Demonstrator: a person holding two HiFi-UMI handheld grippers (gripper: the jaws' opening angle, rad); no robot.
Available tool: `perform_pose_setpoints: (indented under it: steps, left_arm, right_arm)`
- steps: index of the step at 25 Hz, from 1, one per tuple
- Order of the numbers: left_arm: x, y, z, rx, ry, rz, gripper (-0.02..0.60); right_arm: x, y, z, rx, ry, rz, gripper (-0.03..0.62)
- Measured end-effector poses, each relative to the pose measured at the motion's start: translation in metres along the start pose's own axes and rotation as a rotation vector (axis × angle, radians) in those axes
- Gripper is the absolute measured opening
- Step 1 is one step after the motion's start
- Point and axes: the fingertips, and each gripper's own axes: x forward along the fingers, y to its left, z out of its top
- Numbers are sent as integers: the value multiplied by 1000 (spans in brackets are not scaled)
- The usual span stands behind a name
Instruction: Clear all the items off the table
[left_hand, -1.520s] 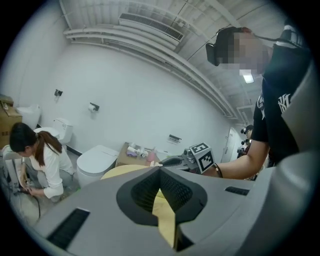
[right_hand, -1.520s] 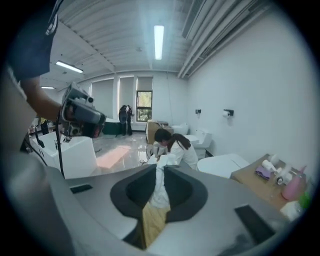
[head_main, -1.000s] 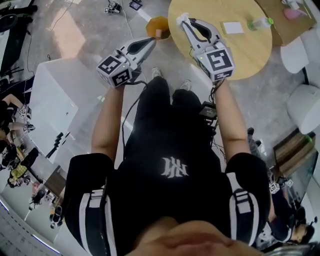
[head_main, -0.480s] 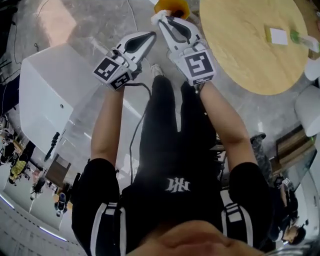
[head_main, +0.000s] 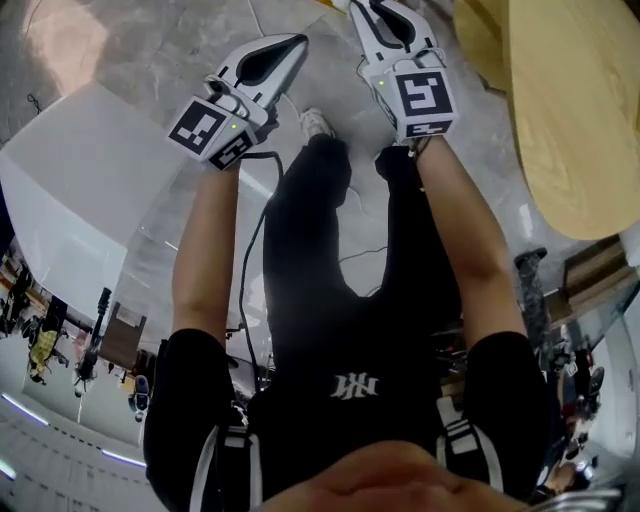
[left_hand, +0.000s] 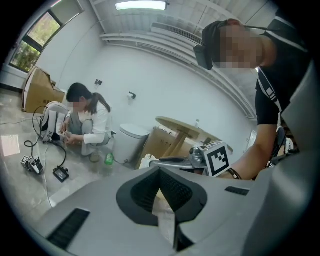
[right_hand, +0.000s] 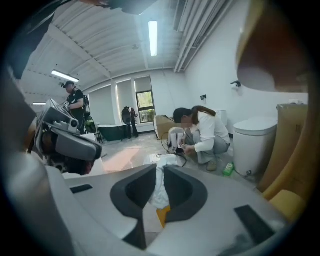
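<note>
My left gripper (left_hand: 160, 173) pinched a pale paper scrap (left_hand: 164, 215); my right gripper (right_hand: 161, 168) clamped a white tissue (right_hand: 159, 192) between its jaws.

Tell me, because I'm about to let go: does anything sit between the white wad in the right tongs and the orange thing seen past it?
Nothing visible does. The right tongs are shut on the white wad, and the orange patch shows directly behind it through the gap; what it is cannot be told.

No legible text appears; only a white emblem (head_main: 355, 385) marks the person's black shirt (head_main: 300, 430), its characters too stylised to read.
</note>
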Motion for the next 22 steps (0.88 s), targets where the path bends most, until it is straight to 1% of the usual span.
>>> perform_pose_setpoints:
  steps: [2,6,10,13,17,20,22]
  left_arm:
    - [5,17,-21,5,5,-2,12]
    - [17,45,-65,16,11,2,12]
    - [36,72,-99,32,11,0,12]
    - [46,89,-117,41,6,5,12]
    - [56,101,-137,50,15,-3,12]
    - [59,110,-144,55,17,-5,12]
    - [60,112,-145,59,18,-4,12]
  right_arm:
    - [14,-17,-29,-9,22,-24,46]
    - [38,-42,-84,-49,48,-30,46]
    - [64,-66,-126,-86,75,-49,46]
    - [84,-72,-152,-98,100,-47,46]
    - [101,-76,-182,-100,130,-52,46]
    - [107,-78,-188,-112,117,-53,54]
    - [110,-78,-192,-119,121,-49,82]
